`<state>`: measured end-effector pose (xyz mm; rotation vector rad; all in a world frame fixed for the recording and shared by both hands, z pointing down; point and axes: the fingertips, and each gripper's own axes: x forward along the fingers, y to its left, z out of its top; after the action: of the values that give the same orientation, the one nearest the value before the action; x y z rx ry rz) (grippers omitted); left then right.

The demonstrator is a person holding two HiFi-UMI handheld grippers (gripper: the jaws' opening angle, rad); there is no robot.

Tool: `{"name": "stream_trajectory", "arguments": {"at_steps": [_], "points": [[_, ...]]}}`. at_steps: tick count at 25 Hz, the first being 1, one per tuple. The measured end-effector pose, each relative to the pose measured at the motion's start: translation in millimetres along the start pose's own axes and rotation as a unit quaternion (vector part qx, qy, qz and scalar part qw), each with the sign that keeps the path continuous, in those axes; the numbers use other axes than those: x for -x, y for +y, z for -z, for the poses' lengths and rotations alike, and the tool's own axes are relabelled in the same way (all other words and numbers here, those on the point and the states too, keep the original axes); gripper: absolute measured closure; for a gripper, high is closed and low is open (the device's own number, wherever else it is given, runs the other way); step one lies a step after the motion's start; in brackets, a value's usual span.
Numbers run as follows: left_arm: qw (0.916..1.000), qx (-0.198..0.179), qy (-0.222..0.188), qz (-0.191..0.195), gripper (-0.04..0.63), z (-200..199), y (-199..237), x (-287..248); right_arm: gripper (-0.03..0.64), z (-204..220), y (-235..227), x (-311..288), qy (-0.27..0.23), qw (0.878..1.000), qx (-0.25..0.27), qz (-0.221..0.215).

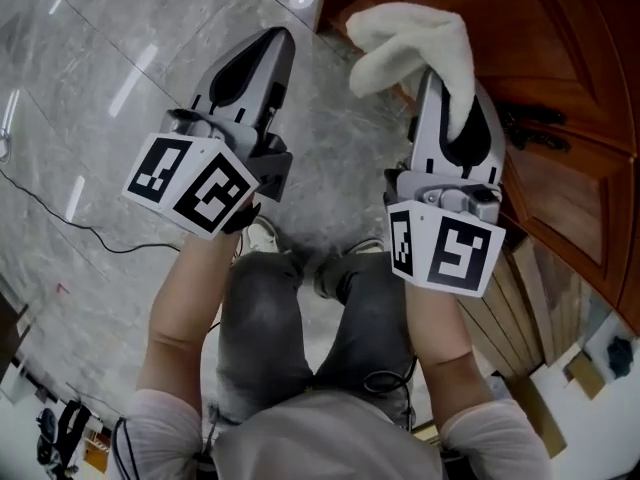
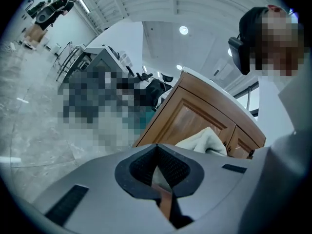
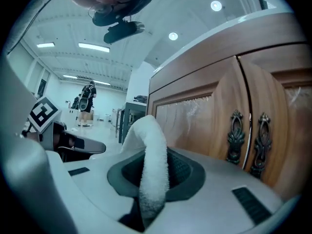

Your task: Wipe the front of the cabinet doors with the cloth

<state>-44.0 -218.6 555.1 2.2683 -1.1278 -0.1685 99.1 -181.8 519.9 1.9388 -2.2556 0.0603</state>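
**At the cabinet front: white cloth clamped in the right gripper**

Between the closed jaws of the right gripper (image 1: 435, 88), a white terry cloth (image 1: 415, 43), bunched and standing up past the fingertips. Seen in the right gripper view as a folded band looping over the jaw tips and down into the throat. Held just beside the brown wooden cabinet doors (image 1: 570, 58); cannot tell whether touching the wood. Two dark ornate handles (image 3: 236, 130) side by side at the seam between the doors, right of the cloth. Left gripper (image 1: 272, 43) closed on nothing, jaw tips pressed together, apart from the right one and pointing the same way, over the grey marble floor (image 1: 100, 68). Below both grippers, bare forearms and grey-trousered knees (image 1: 265, 318). Thin black cable (image 1: 60, 213) across the floor at left.
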Motion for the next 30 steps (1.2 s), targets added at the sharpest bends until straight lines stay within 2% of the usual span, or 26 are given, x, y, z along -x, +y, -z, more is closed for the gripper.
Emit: {"name": "stream_trajectory", "arguments": {"at_steps": [5, 11, 21, 30], "points": [[0.9996, 0.022, 0.009, -0.018, 0.578, -44, -33, 21, 0.535, -55, 15, 17, 0.024, 0.999, 0.006, -0.027], [0.9992, 0.032, 0.014, -0.02, 0.578, -109, -93, 47, 0.535, -137, 19, 52, 0.037, 0.998, 0.003, -0.05], [0.9994, 0.031, 0.012, -0.008, 0.578, -207, -190, 73, 0.535, -258, 6, 94, 0.038, 0.998, -0.001, -0.045], [0.9998, 0.016, 0.005, 0.008, 0.578, -295, -269, 95, 0.535, -374, -7, 118, 0.006, 0.999, -0.021, -0.029]]}}
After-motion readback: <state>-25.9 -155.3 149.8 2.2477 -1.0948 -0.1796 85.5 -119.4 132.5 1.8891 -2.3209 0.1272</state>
